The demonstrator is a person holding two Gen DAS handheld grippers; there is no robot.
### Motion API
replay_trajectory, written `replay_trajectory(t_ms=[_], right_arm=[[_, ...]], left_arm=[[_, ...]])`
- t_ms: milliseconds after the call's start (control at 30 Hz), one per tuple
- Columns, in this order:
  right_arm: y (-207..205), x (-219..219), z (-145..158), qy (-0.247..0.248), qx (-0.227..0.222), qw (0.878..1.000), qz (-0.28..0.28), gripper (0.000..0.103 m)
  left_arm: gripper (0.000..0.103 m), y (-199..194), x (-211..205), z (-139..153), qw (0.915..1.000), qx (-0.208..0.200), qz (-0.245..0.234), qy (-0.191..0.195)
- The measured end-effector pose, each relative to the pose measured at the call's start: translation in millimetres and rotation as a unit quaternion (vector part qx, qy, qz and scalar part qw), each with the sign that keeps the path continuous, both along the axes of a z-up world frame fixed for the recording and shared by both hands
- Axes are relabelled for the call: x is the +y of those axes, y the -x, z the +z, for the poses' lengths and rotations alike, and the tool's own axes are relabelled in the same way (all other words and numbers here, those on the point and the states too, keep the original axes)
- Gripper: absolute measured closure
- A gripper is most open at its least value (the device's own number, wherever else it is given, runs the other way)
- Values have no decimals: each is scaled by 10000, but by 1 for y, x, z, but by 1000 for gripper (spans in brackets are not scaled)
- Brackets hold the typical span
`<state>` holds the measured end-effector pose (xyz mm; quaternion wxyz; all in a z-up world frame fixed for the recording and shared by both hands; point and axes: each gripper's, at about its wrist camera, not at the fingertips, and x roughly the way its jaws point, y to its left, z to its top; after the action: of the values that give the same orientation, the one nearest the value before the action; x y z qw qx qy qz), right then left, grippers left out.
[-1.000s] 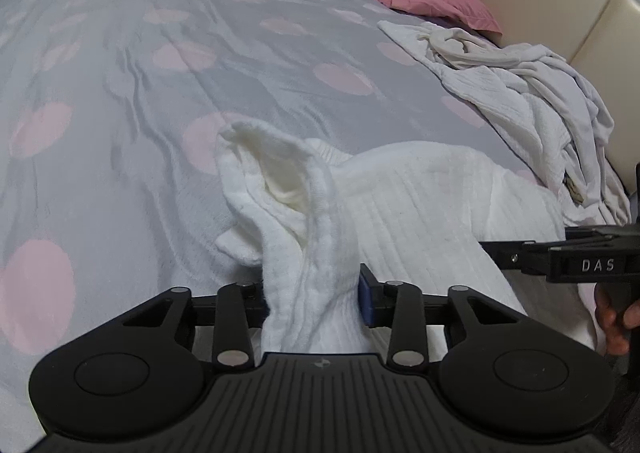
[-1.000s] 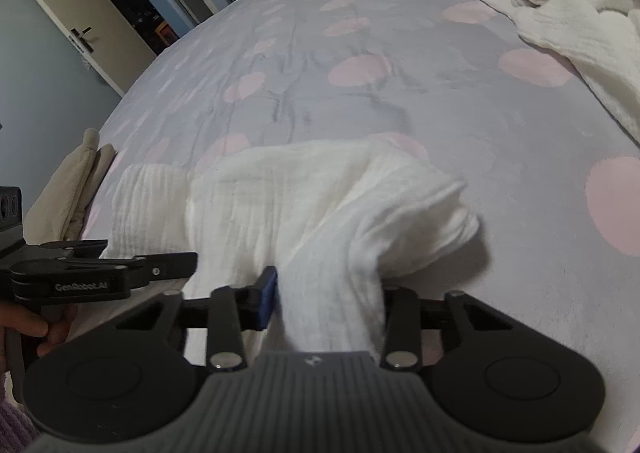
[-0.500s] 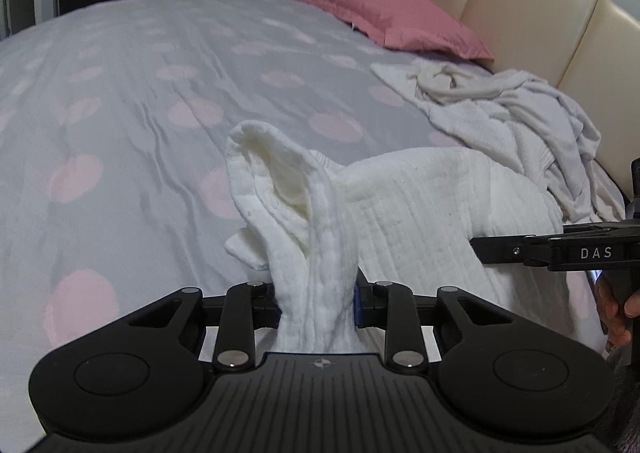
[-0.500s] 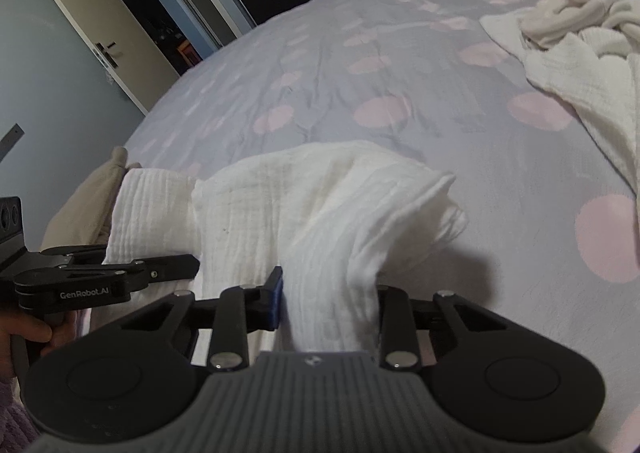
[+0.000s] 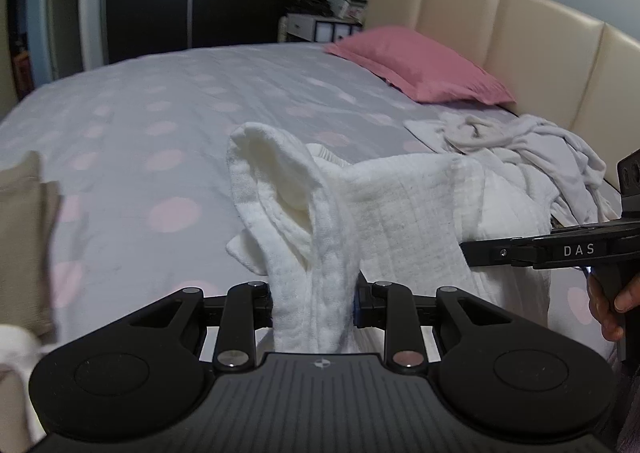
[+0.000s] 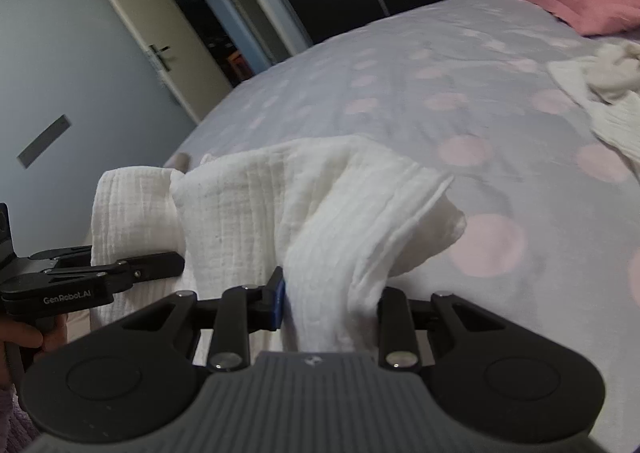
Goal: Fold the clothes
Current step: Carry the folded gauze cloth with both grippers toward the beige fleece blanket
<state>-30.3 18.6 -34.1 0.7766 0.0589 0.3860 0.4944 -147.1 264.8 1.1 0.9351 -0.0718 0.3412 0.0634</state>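
A white crinkled cloth garment (image 5: 404, 209) hangs stretched between my two grippers above the bed. My left gripper (image 5: 316, 299) is shut on one bunched corner of it. My right gripper (image 6: 330, 295) is shut on the other corner of the white garment (image 6: 280, 205). The right gripper also shows in the left wrist view (image 5: 520, 251) at the right, and the left gripper shows in the right wrist view (image 6: 120, 273) at the left. The garment's middle sags in folds between them.
The bed has a grey cover with pink dots (image 5: 160, 141). A pile of white clothes (image 5: 532, 149) lies near the beige headboard (image 5: 540, 33). A pink pillow (image 5: 416, 69) is at the far end. Folded beige items (image 5: 24, 237) sit at the left edge.
Both grippers have risen and tilted up with the garment; the views now show the room, wardrobe and door beyond the bed. Both grips hold.
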Motion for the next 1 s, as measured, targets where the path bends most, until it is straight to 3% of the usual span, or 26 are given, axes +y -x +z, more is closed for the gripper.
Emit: replay_trajectory(t_ms=[367, 700, 1000], right_arm=[[68, 69, 32, -266, 126, 9945, 1005, 73], [157, 163, 45, -408, 689, 9744, 2101, 73], [216, 230, 36, -237, 1063, 9631, 2462, 73]], left_arm=[[78, 108, 44, 43, 9961, -102, 839, -256], [78, 222, 105, 85, 9850, 76, 1679, -396], [78, 277, 175, 74, 9778, 330, 2062, -158]])
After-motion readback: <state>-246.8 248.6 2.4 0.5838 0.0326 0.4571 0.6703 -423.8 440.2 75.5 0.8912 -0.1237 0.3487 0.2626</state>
